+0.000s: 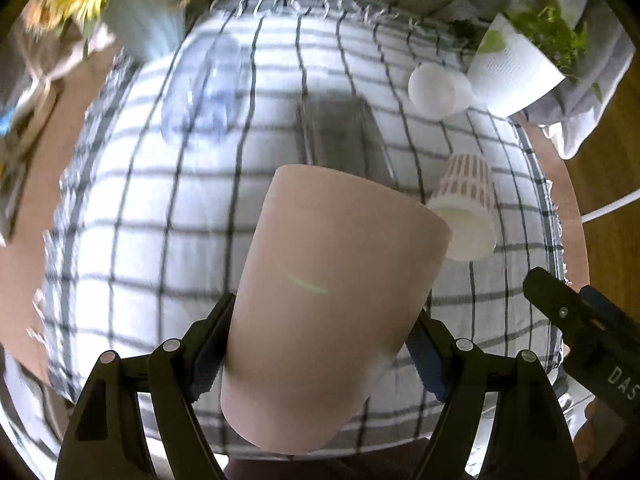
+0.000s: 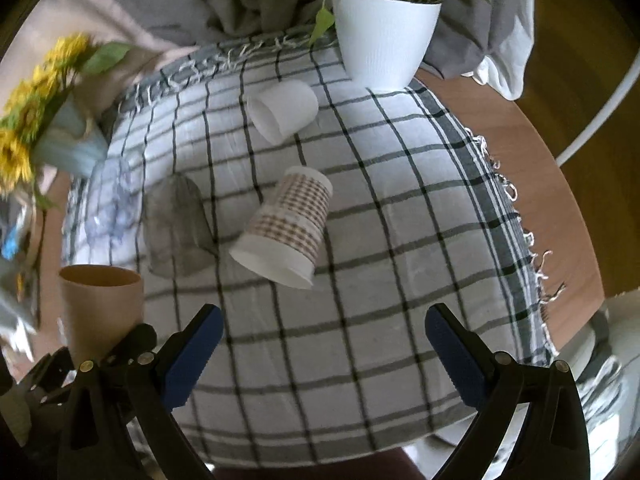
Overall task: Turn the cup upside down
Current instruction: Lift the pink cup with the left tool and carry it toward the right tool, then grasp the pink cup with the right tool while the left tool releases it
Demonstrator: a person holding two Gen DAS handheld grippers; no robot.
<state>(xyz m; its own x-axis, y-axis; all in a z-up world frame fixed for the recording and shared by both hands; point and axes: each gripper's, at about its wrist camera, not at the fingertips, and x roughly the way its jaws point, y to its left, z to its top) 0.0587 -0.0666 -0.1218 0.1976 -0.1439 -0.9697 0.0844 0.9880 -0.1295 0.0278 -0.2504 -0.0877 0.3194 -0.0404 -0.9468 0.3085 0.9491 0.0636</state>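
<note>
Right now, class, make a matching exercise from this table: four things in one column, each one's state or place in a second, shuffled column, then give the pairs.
Things
1. tan cup
2. checked paper cup
3. plain white cup
4. right gripper

States
A. lying on its side near the white plant pot
B. open, holding nothing
C. clamped in the left gripper
D. tipped over mid-cloth, wide mouth toward the camera

Pairs: 1-C, 2-D, 3-A, 4-B

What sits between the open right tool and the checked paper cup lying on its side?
Only bare checked tablecloth, in the right wrist view.
</note>
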